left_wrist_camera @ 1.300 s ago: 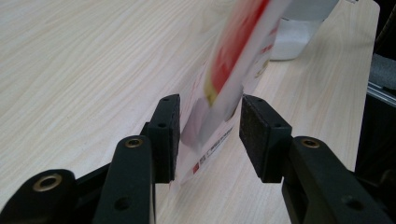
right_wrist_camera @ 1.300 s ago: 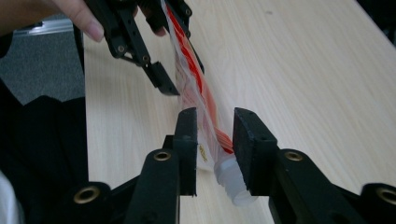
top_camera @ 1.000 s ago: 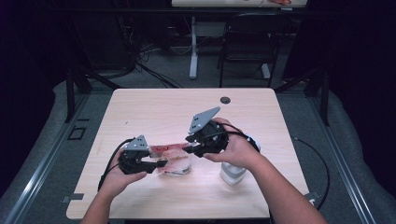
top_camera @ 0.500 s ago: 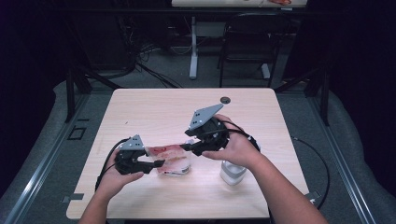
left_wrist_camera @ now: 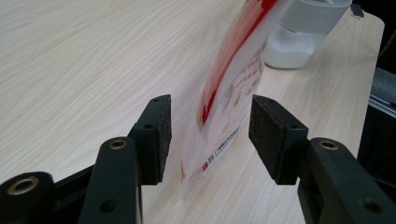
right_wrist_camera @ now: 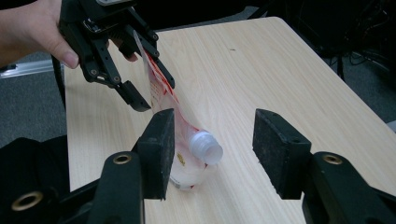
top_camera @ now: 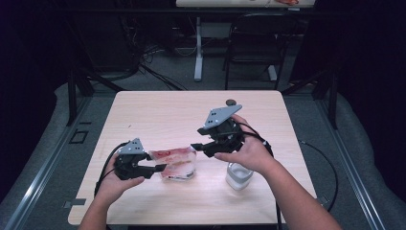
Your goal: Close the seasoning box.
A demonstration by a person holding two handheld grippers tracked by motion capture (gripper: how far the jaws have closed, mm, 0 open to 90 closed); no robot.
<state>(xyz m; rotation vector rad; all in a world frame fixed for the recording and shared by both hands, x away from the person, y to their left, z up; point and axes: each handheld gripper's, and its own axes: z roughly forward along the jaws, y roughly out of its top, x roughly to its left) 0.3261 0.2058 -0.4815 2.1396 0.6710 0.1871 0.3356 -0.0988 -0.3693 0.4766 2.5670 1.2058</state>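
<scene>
We see a pale wooden desk (top_camera: 158,115) from above, with a person's forearms coming in from its near edge.

A red-and-white refill pouch (top_camera: 174,162) lies near the middle of the near half of the desk. Its white screw cap (right_wrist_camera: 205,147) points toward the right gripper.

Just right of the pouch, closer to the near right corner, stands a clear jar (top_camera: 238,175) of white powder, partly under the right hand.

The left gripper (top_camera: 155,168) sits at the pouch's left end. Its jaws have just been opening; the pouch's flat edge stands between the pads (left_wrist_camera: 159,135) with a gap on each side, so it is released, not grasped.

The right gripper (top_camera: 197,146) hovers over the pouch's right end. Its jaws have just been opening too and now stand wide, with the cap ahead of and below them, untouched.

We judge these risks:
- With neither gripper gripping, the limp pouch could flop or slide, so a closing jaw may miss it.
- The soft film may buckle under a squeeze, and contents could leak if the cap is loose.
- The right hand is close to the jar, so a quick sweep could knock it over and spill powder.
</scene>
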